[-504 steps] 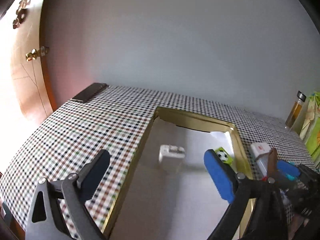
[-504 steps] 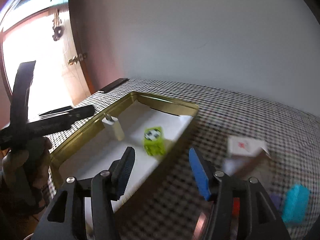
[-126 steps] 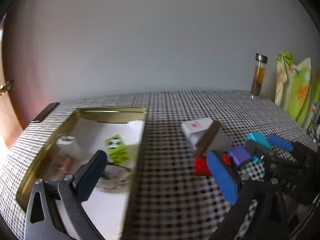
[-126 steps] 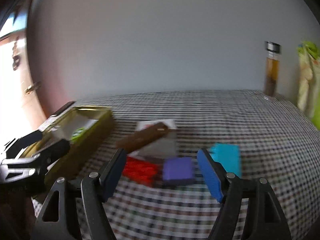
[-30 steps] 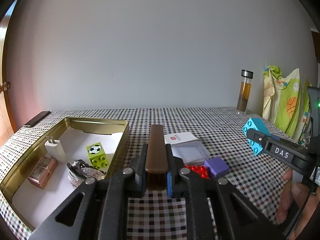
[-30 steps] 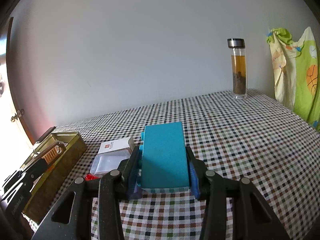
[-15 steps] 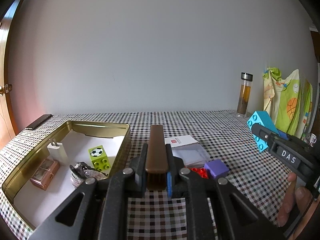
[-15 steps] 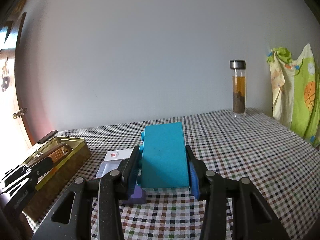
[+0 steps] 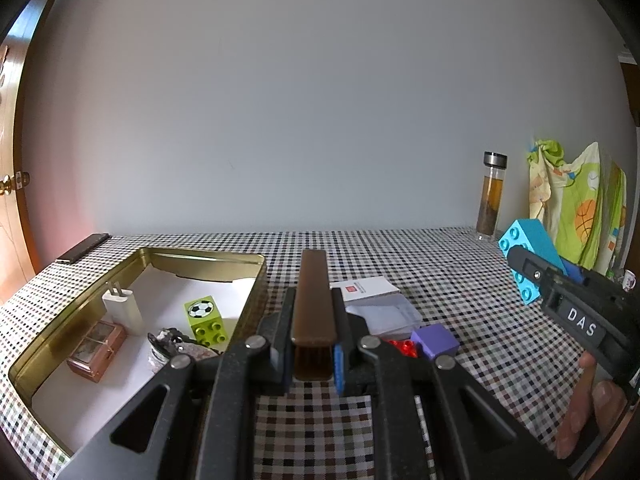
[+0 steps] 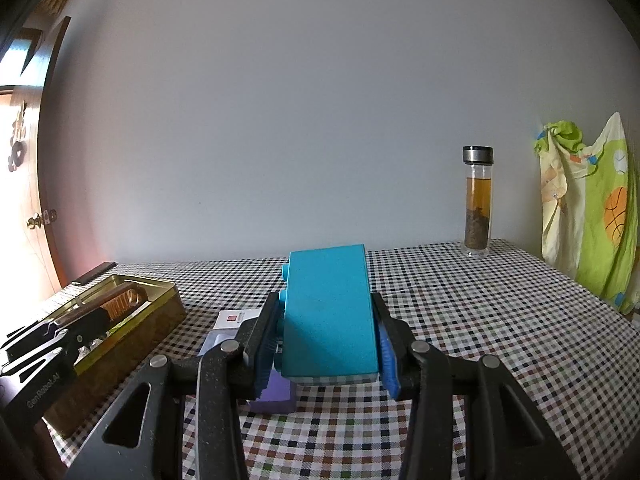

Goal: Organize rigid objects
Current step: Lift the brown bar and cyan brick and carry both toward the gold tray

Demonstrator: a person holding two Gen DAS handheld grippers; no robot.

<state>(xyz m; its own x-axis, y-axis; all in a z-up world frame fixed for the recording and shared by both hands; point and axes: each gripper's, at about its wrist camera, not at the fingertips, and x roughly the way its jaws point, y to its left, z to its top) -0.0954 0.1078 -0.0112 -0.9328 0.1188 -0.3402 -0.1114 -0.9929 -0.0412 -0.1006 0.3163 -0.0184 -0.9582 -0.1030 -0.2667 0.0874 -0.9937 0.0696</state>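
Note:
My left gripper (image 9: 312,344) is shut on a brown comb (image 9: 313,296) and holds it above the checked table, right of the gold tin (image 9: 256,280). The tin holds a white charger (image 9: 122,310), a green football brick (image 9: 206,318), a pink case (image 9: 96,350) and a small metal piece. My right gripper (image 10: 326,344) is shut on a turquoise brick (image 10: 328,316), held above the table; it also shows in the left wrist view (image 9: 530,256). A purple brick (image 9: 434,340), a red brick (image 9: 404,347) and a white box (image 9: 366,288) on a clear case lie between.
A glass bottle of tea (image 10: 477,204) stands at the back right by the wall. A green and yellow cloth (image 10: 588,216) hangs at the right edge. A dark phone (image 9: 82,248) lies at the back left corner. A wooden door (image 10: 28,184) is at the left.
Both grippers have risen a little with their loads still held; the tabletop objects sit lower in both views. The right gripper with the turquoise brick has lifted in the left wrist view.

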